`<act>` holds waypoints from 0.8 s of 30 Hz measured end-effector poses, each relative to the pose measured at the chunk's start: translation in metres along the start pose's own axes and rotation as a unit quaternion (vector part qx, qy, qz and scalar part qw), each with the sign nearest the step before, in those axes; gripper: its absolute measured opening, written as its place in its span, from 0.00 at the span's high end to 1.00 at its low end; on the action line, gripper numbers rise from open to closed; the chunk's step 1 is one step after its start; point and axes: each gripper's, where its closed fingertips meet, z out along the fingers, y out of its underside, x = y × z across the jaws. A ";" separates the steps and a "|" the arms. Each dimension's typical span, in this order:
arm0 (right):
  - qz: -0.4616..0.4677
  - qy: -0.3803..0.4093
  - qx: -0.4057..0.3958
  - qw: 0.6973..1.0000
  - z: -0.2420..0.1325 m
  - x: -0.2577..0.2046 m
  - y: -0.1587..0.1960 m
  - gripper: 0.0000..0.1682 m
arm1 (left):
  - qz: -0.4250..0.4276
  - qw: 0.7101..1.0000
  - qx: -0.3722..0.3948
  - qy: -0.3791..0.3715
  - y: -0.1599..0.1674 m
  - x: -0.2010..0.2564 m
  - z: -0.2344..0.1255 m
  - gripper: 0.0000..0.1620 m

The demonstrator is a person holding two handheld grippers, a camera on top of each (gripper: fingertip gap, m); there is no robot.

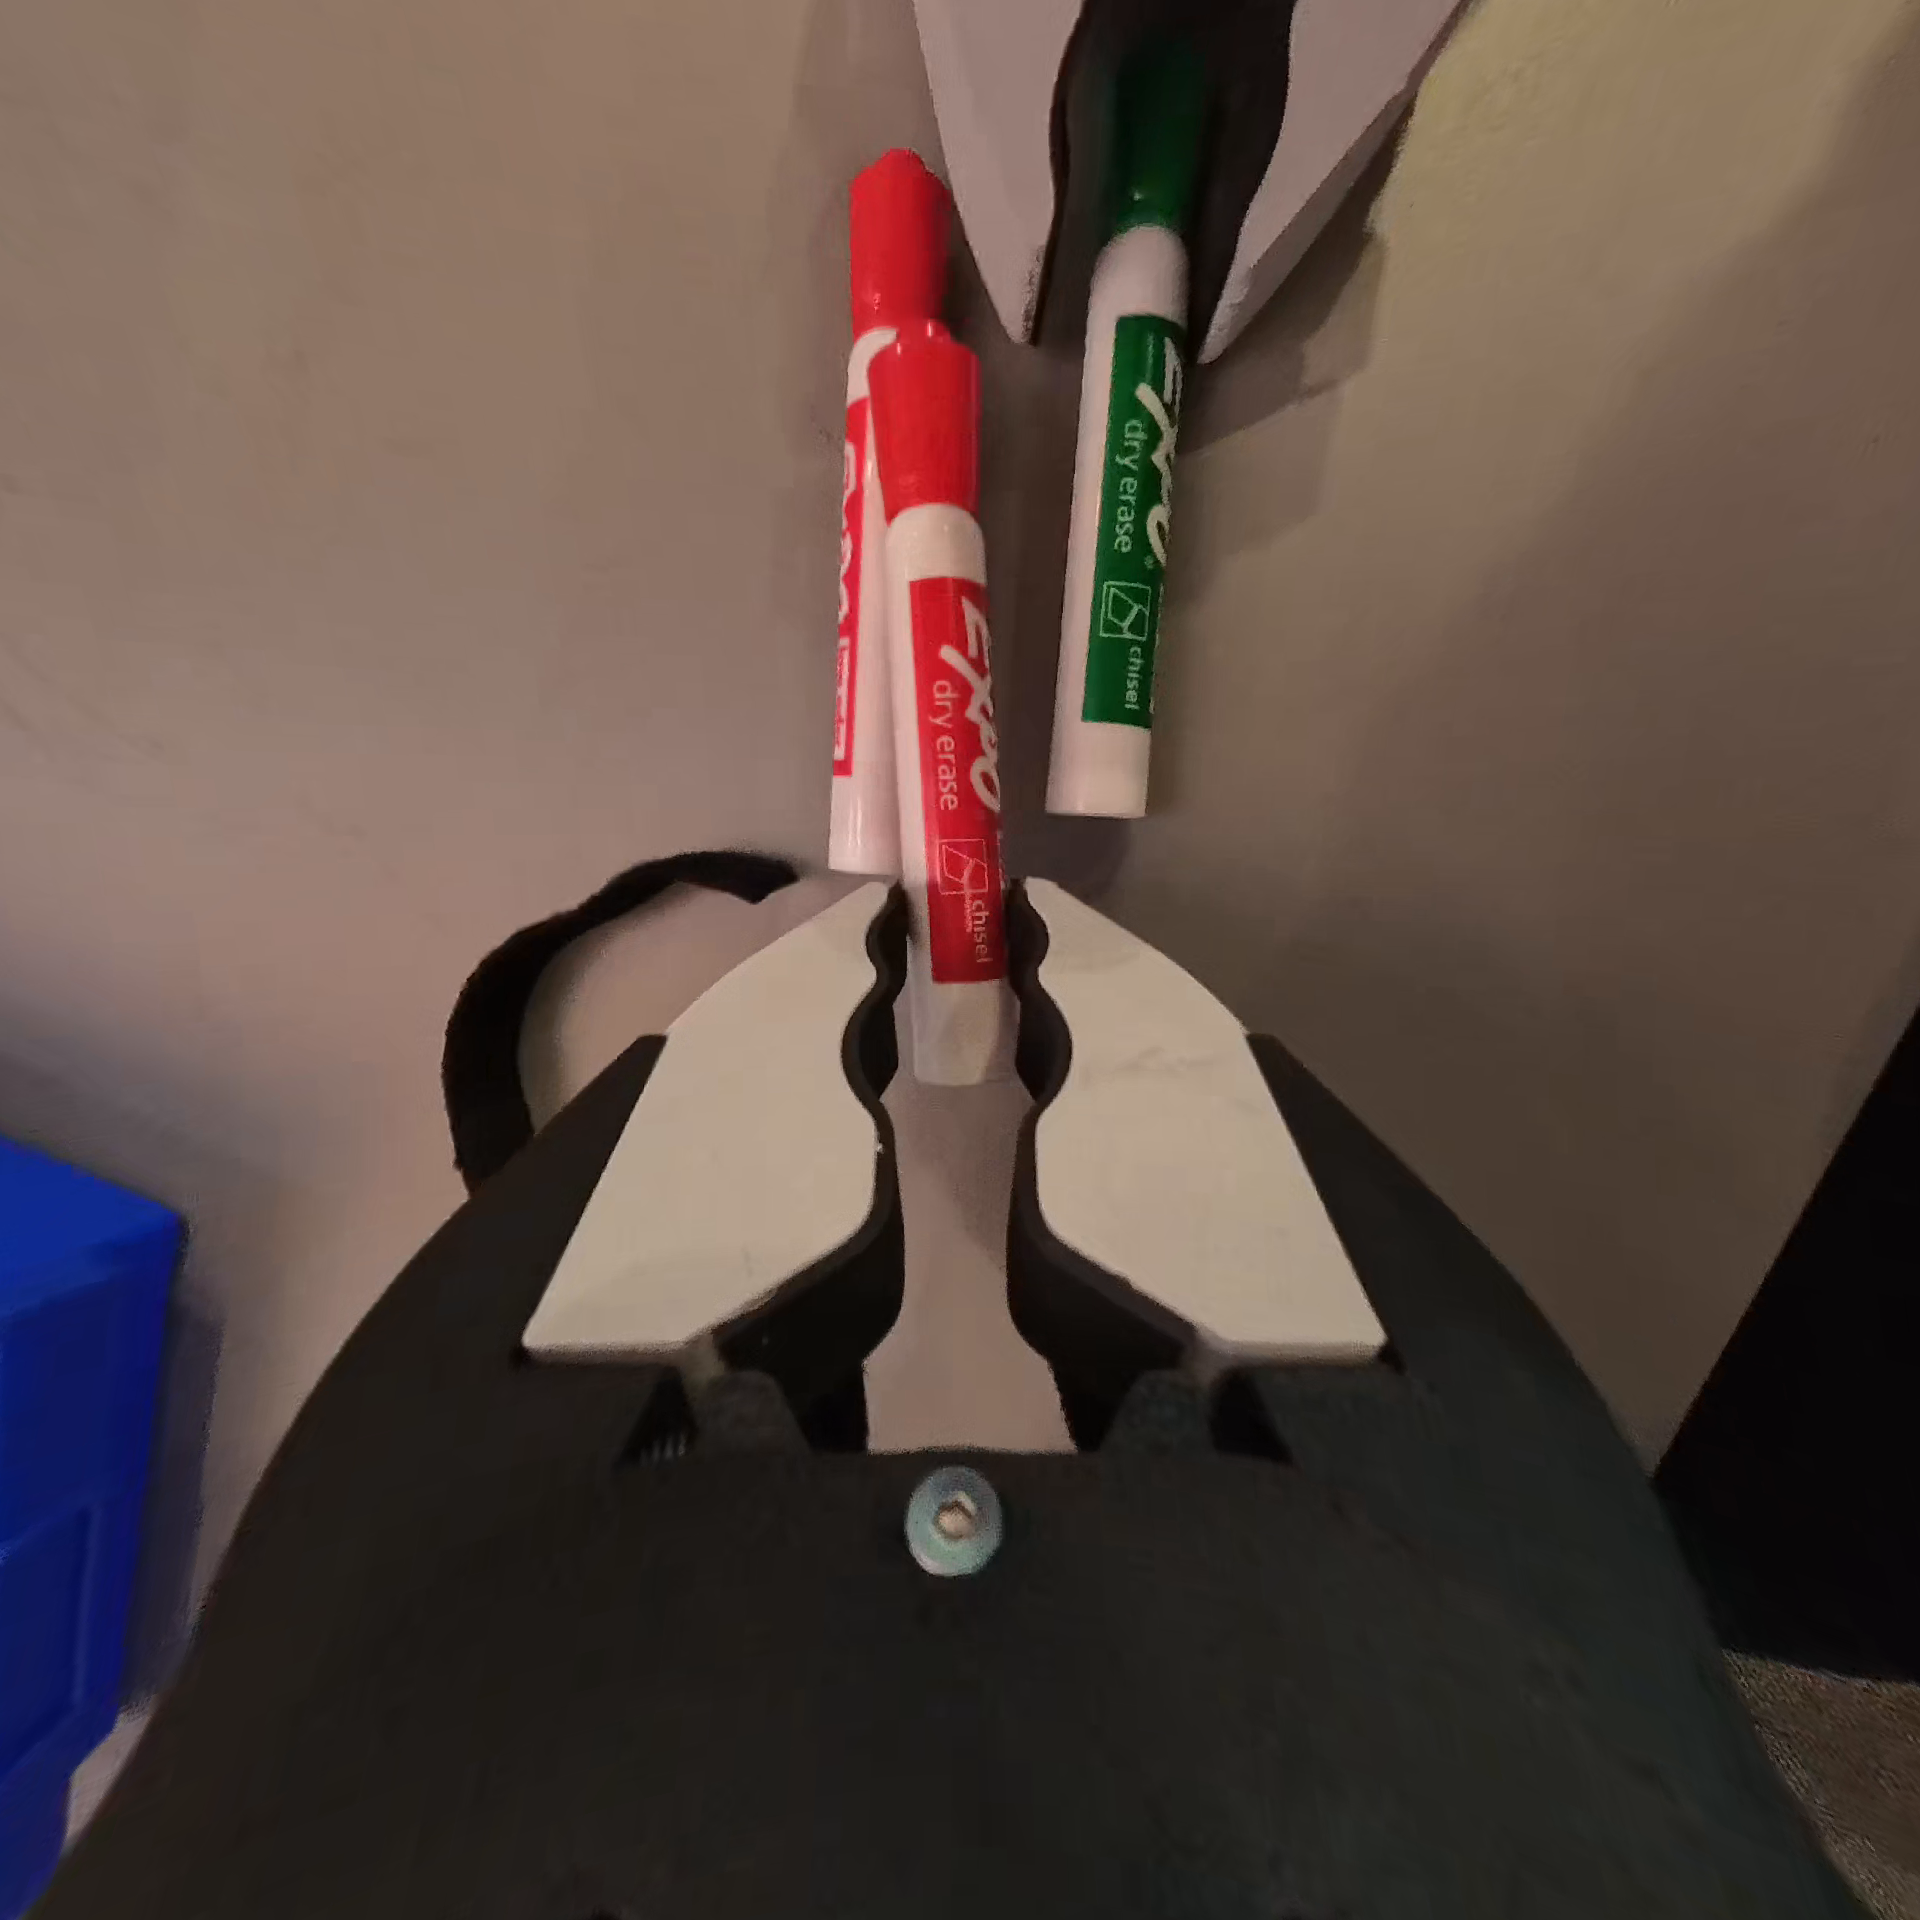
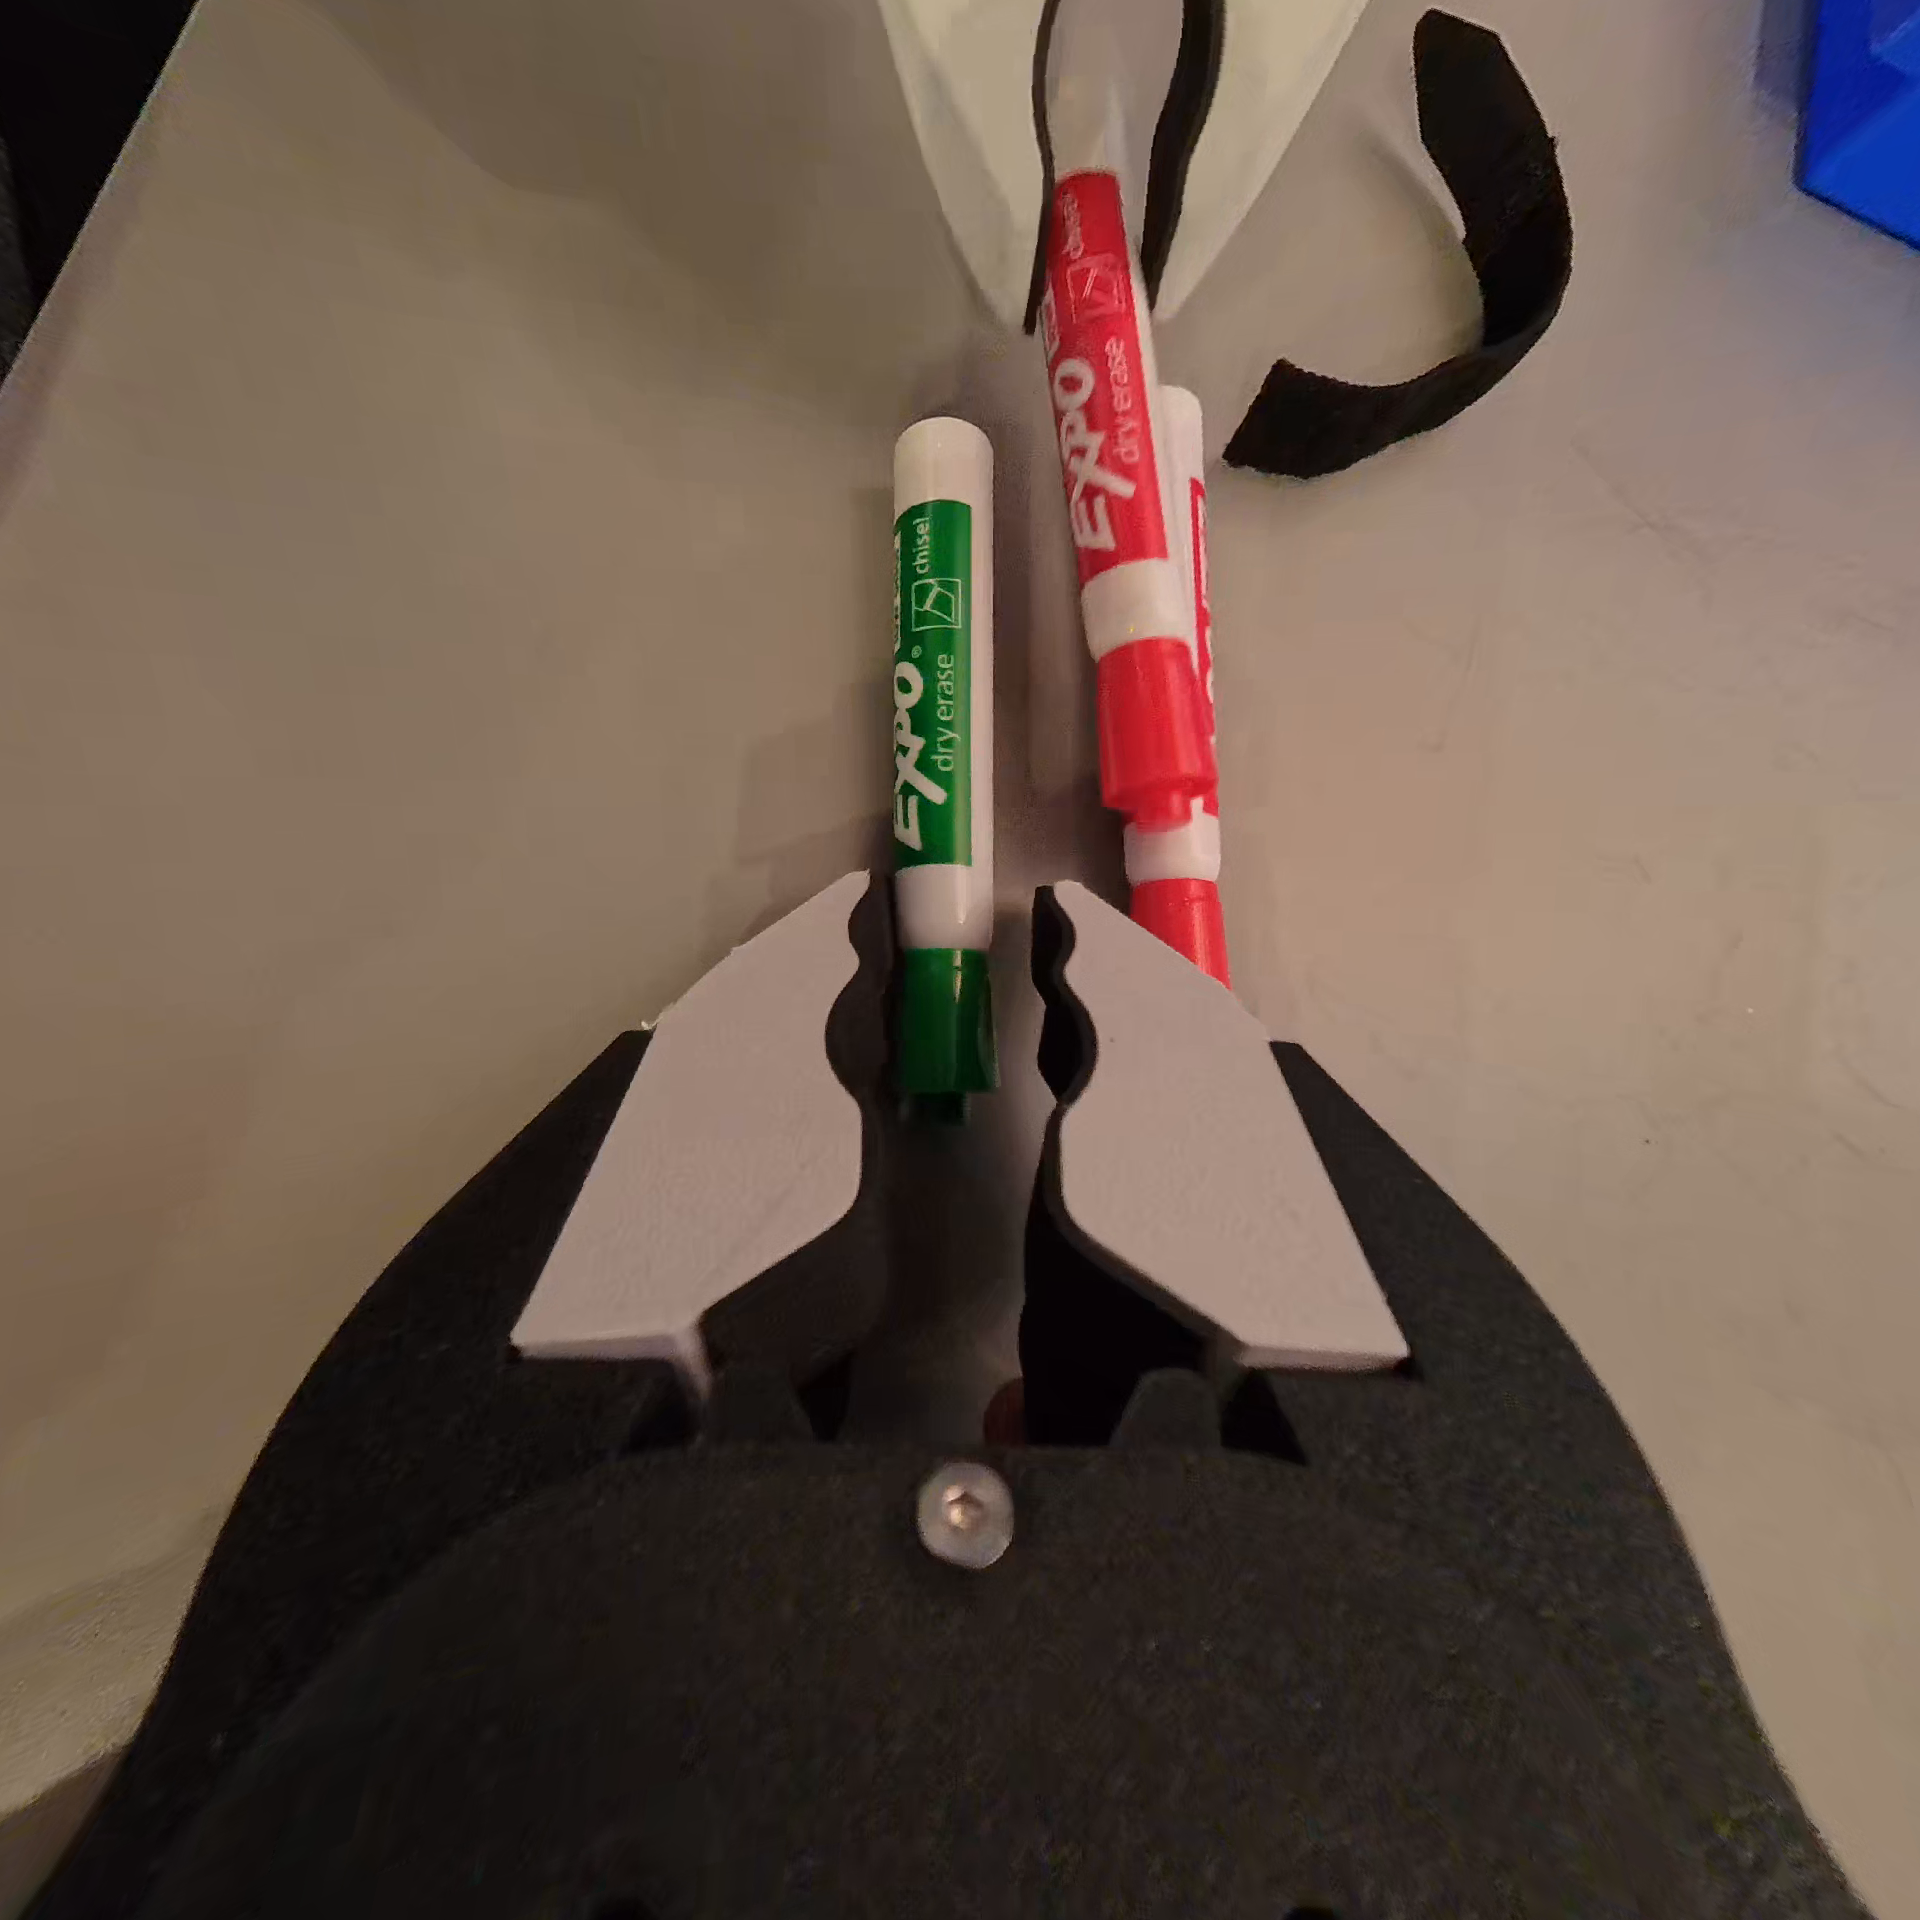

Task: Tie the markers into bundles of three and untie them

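Left gripper (image 1: 956, 914) fingers are pinching a red marker (image 1: 951, 727); right gripper (image 2: 951, 904) fingers are sitting narrow around the green marker (image 2: 940, 727), contact unclear. Labels printed white. Blue bin (image 1: 73, 1403) is sitting left of the red marker.

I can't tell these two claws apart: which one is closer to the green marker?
Right. The right gripper straddles the cap of the green marker; the left gripper sits past its other end, off to one side, around a red marker.

blue bin (image 1: 73, 1455): cut by left edge; second red marker (image 2: 1184, 862): partly hidden behind first
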 end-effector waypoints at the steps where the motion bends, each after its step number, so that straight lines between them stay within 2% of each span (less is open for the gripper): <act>1: 0.000 0.000 0.000 1.000 0.000 0.000 0.000 0.85 | 0.002 1.000 0.000 0.007 -0.001 0.002 0.004 0.89; 5: 0.000 0.002 -0.001 1.000 -0.001 0.000 0.001 0.84 | 0.023 1.000 -0.015 0.002 0.002 0.003 0.016 0.88; 8: 0.000 0.001 -0.002 1.000 -0.001 0.000 0.002 0.84 | 0.020 1.000 -0.007 0.007 0.000 0.005 0.018 0.84; 12: 0.000 -0.003 -0.002 1.000 -0.002 0.000 0.002 0.82 | -0.001 1.000 0.022 0.009 -0.005 0.000 0.007 0.80; 13: 0.000 -0.006 -0.001 1.000 -0.002 -0.001 0.002 0.82 | -0.005 0.999 0.038 -0.002 -0.009 -0.005 0.002 0.83; 16: 0.007 -0.014 0.004 1.000 -0.001 -0.003 0.001 0.82 | -0.039 0.997 0.070 0.003 -0.026 -0.018 -0.010 0.83; 18: 0.008 -0.017 0.007 1.000 -0.001 -0.004 0.001 0.83 | -0.024 0.998 0.048 -0.038 -0.033 -0.037 -0.007 0.85; 24: 0.005 -0.013 0.003 1.000 -0.002 -0.003 0.003 0.82 | -0.010 0.998 -0.053 0.015 -0.025 -0.042 0.035 0.85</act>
